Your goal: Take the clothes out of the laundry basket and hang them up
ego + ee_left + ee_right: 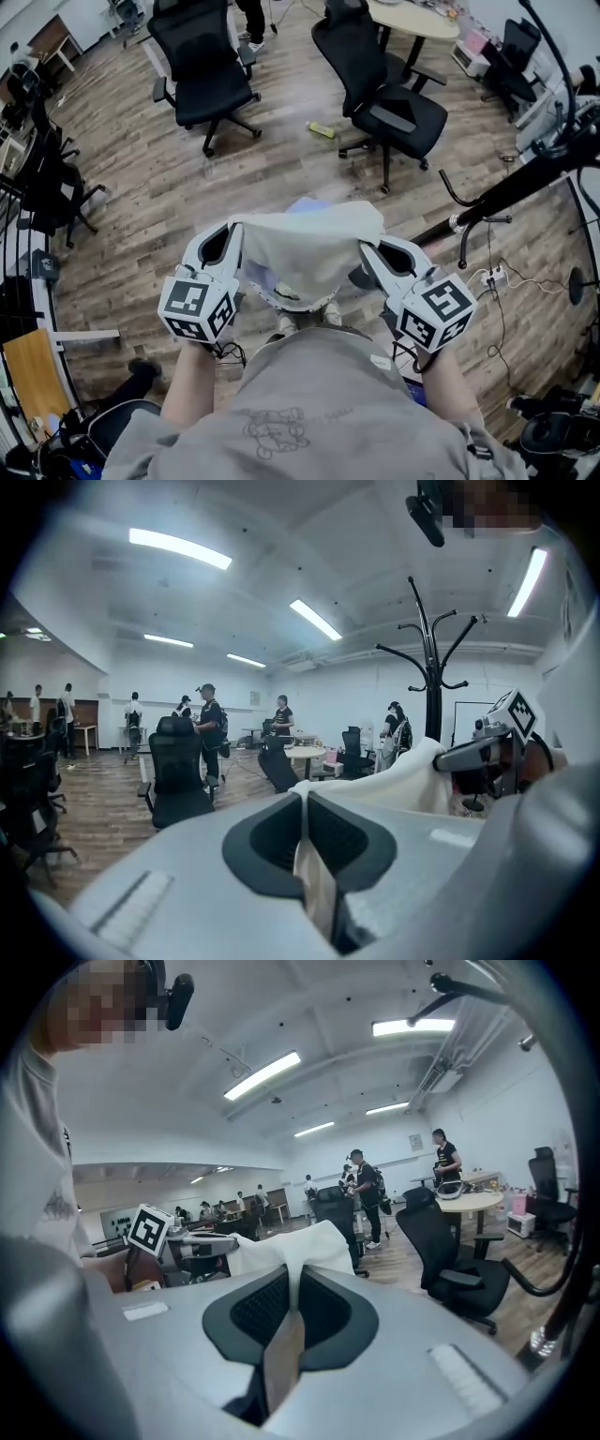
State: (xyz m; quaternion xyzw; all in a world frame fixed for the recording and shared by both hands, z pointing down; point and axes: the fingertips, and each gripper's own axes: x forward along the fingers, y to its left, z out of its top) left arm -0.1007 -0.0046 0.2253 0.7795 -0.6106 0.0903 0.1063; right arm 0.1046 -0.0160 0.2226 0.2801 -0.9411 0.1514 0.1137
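A pale, off-white garment (314,244) hangs spread between my two grippers in front of my chest. At the garment's left edge my left gripper (233,240) is shut on the cloth (398,778), which is pinched between its jaws. On the right edge my right gripper (368,253) is likewise shut on the cloth (292,1246). Below the garment, part of the laundry basket (292,302) shows, with something bluish inside; most of it is hidden. The black coat stand (511,190) leans in from the right and also shows in the left gripper view (432,672).
Two black office chairs (202,70) (386,98) stand ahead on the wood floor, with a round table (417,19) behind. A small yellow object (322,129) lies on the floor. A power strip with cables (492,275) is at the right. Several people stand far off.
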